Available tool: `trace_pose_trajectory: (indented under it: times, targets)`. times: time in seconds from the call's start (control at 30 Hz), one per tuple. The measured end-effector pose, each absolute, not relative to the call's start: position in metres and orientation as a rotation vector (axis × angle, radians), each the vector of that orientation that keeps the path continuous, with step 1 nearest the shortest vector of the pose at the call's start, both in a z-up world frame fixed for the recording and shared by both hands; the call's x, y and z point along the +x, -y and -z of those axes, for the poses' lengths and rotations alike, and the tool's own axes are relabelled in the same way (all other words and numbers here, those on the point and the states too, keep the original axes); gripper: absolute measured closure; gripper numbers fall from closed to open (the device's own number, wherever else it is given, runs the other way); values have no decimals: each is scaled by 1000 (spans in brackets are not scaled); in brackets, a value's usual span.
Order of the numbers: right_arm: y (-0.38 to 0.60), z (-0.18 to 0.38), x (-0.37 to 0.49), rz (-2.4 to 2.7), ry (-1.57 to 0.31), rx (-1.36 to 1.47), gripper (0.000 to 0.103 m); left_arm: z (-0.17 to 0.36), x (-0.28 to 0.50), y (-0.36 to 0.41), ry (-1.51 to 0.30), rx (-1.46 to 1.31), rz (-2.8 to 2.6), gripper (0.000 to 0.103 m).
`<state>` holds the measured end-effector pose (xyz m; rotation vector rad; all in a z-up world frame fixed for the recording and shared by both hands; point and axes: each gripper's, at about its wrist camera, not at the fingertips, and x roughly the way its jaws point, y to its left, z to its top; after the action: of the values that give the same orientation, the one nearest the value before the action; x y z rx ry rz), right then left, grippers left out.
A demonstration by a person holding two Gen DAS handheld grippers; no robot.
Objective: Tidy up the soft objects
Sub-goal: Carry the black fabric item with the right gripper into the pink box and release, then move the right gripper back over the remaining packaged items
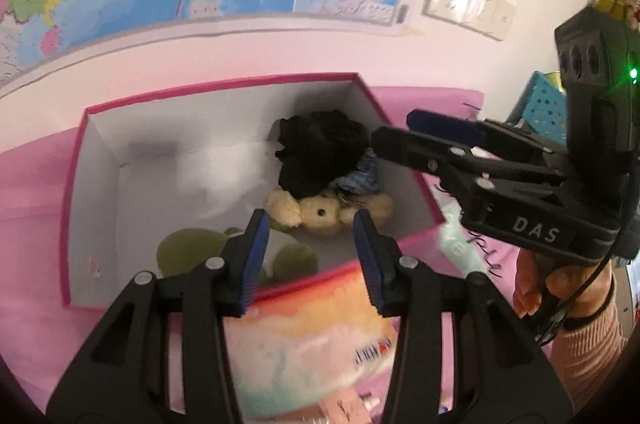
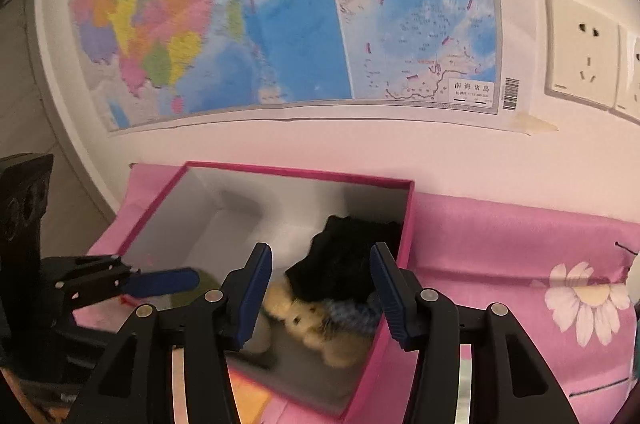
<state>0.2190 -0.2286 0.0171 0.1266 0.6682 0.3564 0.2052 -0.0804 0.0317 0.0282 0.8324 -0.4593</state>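
The open pink-rimmed cardboard box [image 1: 100, 128] has matt white paperboard walls inside. In it lie a cream plush teddy bear [image 1: 320, 212] with short fuzzy pile, a shaggy black fluffy toy [image 1: 316, 152], a blue knitted piece [image 1: 362, 176] and an olive-green velvety plush [image 1: 188, 252]. Under the box, the pink flower-printed cloth [image 2: 520, 248] looks smooth — faintly sheeny. The coloured wall map [image 2: 280, 16] is glossy paper; the white wall socket [image 2: 580, 52] is smooth plastic.
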Motion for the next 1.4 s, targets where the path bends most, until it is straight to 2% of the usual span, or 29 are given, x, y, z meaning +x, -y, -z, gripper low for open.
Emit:
trace_pose_trajectory:
  times: [0.13, 0.2, 0.3, 0.63, 0.97, 1.4]
  targets:
    - [232, -24, 188, -450, -647, 171, 50, -44, 174, 65, -770, 25, 495, 56]
    - [235, -26, 169, -509, -640, 201, 49, -47, 158, 53, -748, 18, 507, 51]
    - [235, -25, 144, -583, -640, 242, 44, -46, 135, 32, -726, 4, 506, 48]
    - [192, 17, 79, -768, -774, 255, 44, 4, 95, -39, -818, -84, 389, 45]
    - [143, 75, 81, -783, -960, 303, 44, 63, 83, -89, -961, -187, 300, 45]
    - [115, 75, 77, -788, -945, 275, 43, 84, 80, -85, -1009, -207, 375, 43]
